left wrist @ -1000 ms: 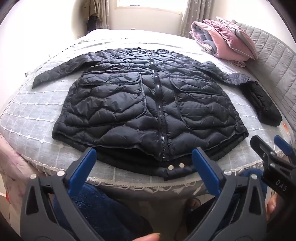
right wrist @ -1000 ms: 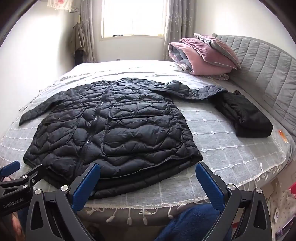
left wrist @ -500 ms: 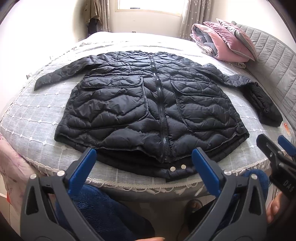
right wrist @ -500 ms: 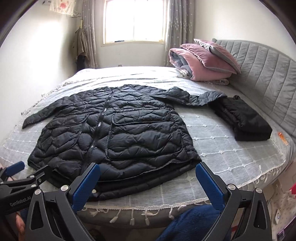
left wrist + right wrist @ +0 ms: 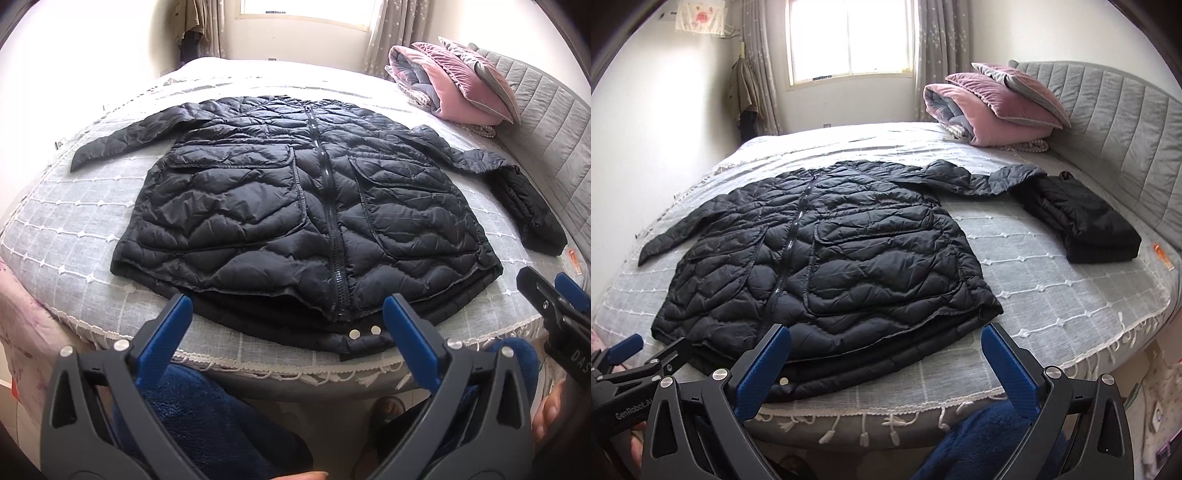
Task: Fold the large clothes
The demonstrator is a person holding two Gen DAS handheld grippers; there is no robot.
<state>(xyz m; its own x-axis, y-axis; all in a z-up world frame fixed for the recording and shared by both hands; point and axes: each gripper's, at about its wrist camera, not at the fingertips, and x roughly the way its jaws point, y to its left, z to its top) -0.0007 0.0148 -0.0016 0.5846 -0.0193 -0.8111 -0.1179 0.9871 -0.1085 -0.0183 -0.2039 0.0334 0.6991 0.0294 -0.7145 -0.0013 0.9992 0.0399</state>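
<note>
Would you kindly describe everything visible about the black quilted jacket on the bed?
The black quilted jacket looks like shiny padded fabric. It lies flat, front up and zipped, on the grey bedspread, hem at the near edge, with two large patch pockets, two hem snaps, and sleeves spread. One cuff reaches the folded black garment. No gripper touches it.

Black quilted jacket (image 5: 306,218) lies flat, zipped, on the bed (image 5: 74,236); left gripper (image 5: 288,317) fingers spread, empty.

The jacket (image 5: 306,221) lies spread on the bed (image 5: 74,221), folded clothes (image 5: 1082,225) at its right.
</note>
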